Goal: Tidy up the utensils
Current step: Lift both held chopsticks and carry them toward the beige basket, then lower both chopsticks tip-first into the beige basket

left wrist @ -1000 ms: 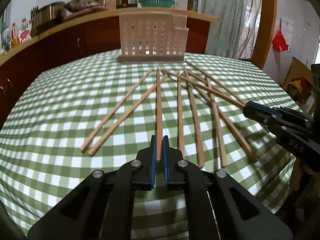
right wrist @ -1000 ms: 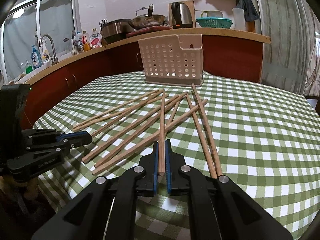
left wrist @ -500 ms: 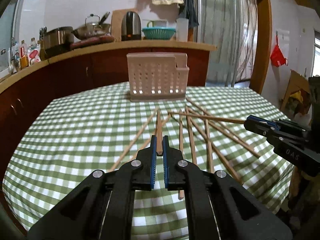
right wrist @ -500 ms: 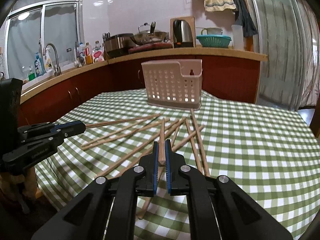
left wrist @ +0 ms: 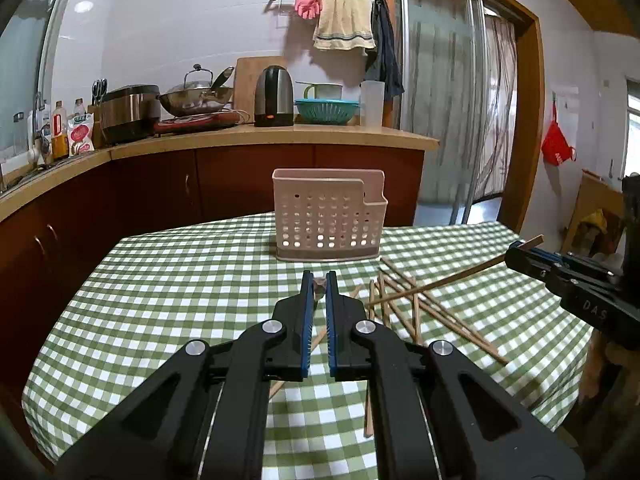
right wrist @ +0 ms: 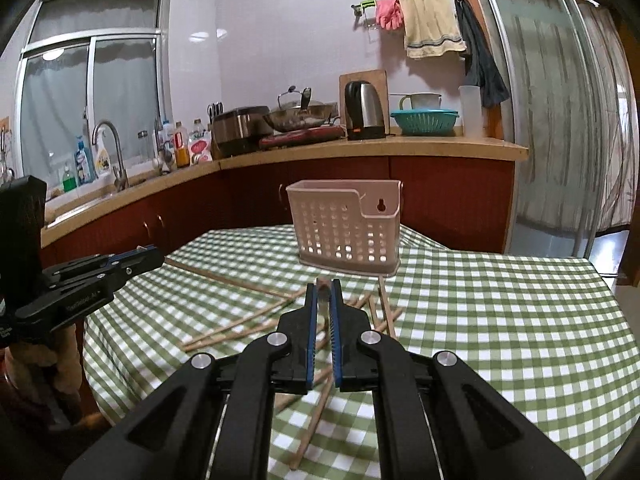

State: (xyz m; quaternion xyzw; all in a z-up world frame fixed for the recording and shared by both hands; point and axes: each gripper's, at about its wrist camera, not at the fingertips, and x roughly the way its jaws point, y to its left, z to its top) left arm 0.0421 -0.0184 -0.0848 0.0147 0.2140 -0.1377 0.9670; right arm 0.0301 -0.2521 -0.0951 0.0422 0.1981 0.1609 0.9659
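My left gripper [left wrist: 317, 280] is shut on a wooden chopstick [left wrist: 319, 286], seen end-on between the blue pads. My right gripper [right wrist: 325, 289] is shut on another chopstick [right wrist: 323, 282]; from the left wrist view that gripper [left wrist: 516, 252] holds its chopstick [left wrist: 452, 280] slanting down to the pile. Both are lifted above the green checked table [left wrist: 180, 300]. Several loose chopsticks [left wrist: 404, 304] lie on the cloth; they also show in the right wrist view [right wrist: 240, 320]. The pale perforated utensil holder [left wrist: 328, 220] stands upright at the table's far side, also in the right wrist view [right wrist: 346, 232].
A kitchen counter [left wrist: 240, 136] with a kettle [left wrist: 274, 96], wok and teal colander [left wrist: 326, 111] runs behind the table. A sink tap [right wrist: 112, 152] is at the left. A sliding glass door [right wrist: 560, 120] is at the right.
Both grippers have risen and tilted up, each lifting its chopstick off the cloth. The views now look level at the holder instead of down on the table.
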